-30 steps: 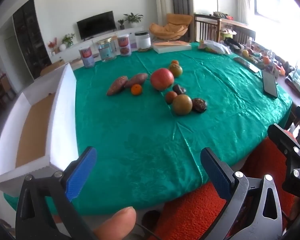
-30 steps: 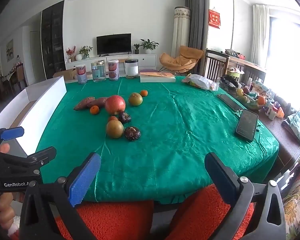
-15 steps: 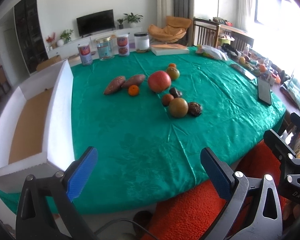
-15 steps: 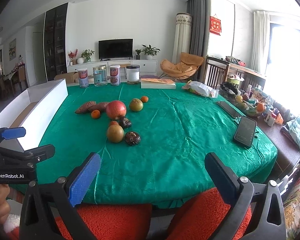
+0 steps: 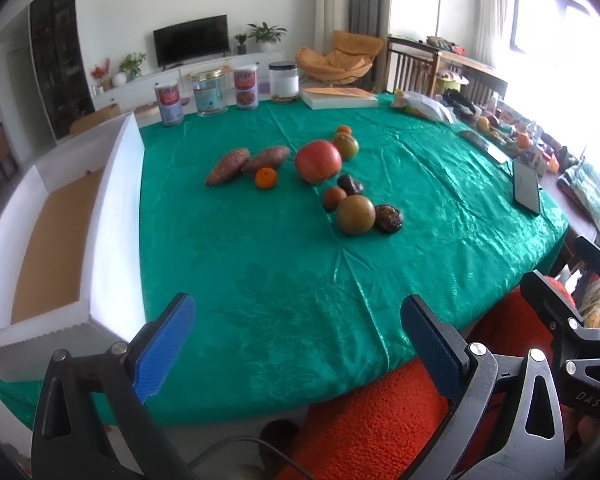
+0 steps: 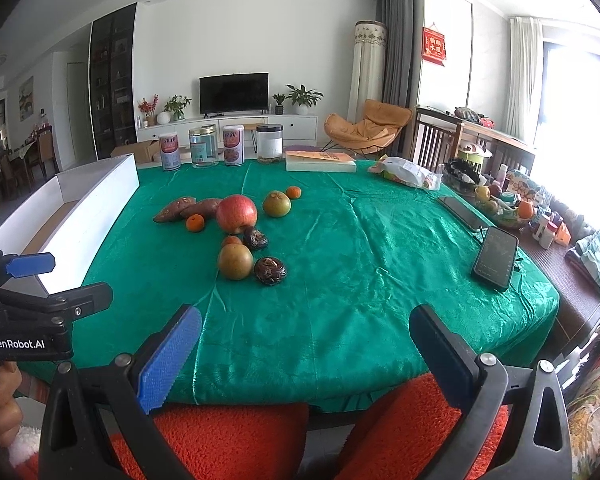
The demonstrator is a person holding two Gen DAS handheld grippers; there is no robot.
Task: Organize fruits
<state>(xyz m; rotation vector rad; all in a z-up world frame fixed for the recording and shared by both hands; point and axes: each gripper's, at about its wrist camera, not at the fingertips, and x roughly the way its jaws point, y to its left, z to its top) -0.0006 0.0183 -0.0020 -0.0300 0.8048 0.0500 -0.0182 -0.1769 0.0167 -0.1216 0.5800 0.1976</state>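
Fruits lie in a cluster mid-table on the green cloth (image 5: 284,280): a big red pomegranate (image 5: 318,161), two sweet potatoes (image 5: 227,167), a small orange (image 5: 265,178), a brown-green round fruit (image 5: 355,215), dark wrinkled fruits (image 5: 388,218), and a green fruit (image 5: 346,146) further back. The pomegranate (image 6: 236,213) and brown-green fruit (image 6: 235,261) also show in the right wrist view. A white open box (image 5: 116,216) stands along the table's left edge. My left gripper (image 5: 296,336) and right gripper (image 6: 304,348) are both open and empty, near the table's front edge, well short of the fruits.
Several cans and jars (image 5: 208,94) and a flat white box (image 5: 340,99) stand at the table's far edge. Two phones (image 6: 496,258) lie on the right side. A cluttered side table (image 6: 512,204) is at the right. An orange-red cushion (image 6: 228,440) is below the grippers.
Both grippers have risen and tilted a little, so the table sits lower in view. The thumb seen under the left gripper is out of sight. Nothing on the table moved.
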